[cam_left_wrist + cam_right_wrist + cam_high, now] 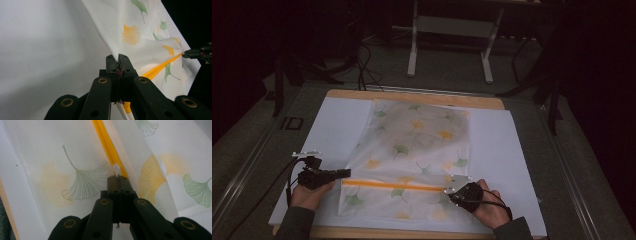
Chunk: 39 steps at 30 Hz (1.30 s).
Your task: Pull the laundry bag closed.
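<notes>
A white mesh fabric bag (417, 140) printed with green and orange ginkgo leaves lies flat on the table. An orange zipper (392, 185) runs across its near end. My left gripper (346, 173) is shut on the bag's edge at the zipper's left end; in the left gripper view (118, 58) the fabric (140, 32) rises out of the closed jaws. My right gripper (445, 190) is at the zipper's right end. In the right gripper view (117, 178) it is shut on the small white zipper pull (116, 169), with the orange zipper (107, 142) running away ahead.
A white sheet (337, 130) covers the wooden tabletop (412, 95) under the bag. Beyond the table's far edge a white metal stand (452, 30) and dark cables (364, 65) sit on the grey floor. The surroundings are dark.
</notes>
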Available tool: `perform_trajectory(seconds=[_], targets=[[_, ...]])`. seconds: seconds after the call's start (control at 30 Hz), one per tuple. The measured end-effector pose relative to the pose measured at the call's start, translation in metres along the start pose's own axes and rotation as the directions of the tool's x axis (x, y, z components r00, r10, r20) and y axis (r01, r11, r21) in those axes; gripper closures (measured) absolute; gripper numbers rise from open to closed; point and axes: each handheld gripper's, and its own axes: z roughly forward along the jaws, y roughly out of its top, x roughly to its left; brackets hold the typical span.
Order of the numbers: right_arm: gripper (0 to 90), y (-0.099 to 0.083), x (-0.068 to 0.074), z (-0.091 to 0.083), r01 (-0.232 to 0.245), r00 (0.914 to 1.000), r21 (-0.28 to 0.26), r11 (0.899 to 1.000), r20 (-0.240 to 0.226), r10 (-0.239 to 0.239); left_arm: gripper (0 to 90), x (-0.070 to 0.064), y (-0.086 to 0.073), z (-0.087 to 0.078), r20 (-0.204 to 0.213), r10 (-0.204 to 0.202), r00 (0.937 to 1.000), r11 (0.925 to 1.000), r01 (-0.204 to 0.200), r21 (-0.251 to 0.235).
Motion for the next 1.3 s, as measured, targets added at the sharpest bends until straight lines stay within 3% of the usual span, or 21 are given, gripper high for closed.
perform_trajectory(seconds=[0.13, 0.83, 1.3], targets=[[90.0, -0.003, 0.000, 0.000, 0.001, 0.9999, 0.027, 1.000, 0.017, -0.002, 89.0, 0.000, 0.000, 0.000, 0.000, -0.003, 1.0000, 1.0000, 0.003, 0.000], [90.0, -0.032, -0.005, -0.003, -0.063, 0.9978, 0.041, 0.997, 0.025, 0.062, 89.0, 0.002, 0.000, -0.001, -0.008, -0.002, 1.0000, 1.0000, 0.002, -0.001], [90.0, -0.052, -0.011, -0.010, -0.125, 0.9918, 0.035, 0.992, 0.030, 0.124, 89.0, 0.002, 0.000, -0.001, -0.005, -0.003, 1.0000, 1.0000, 0.003, 0.000]])
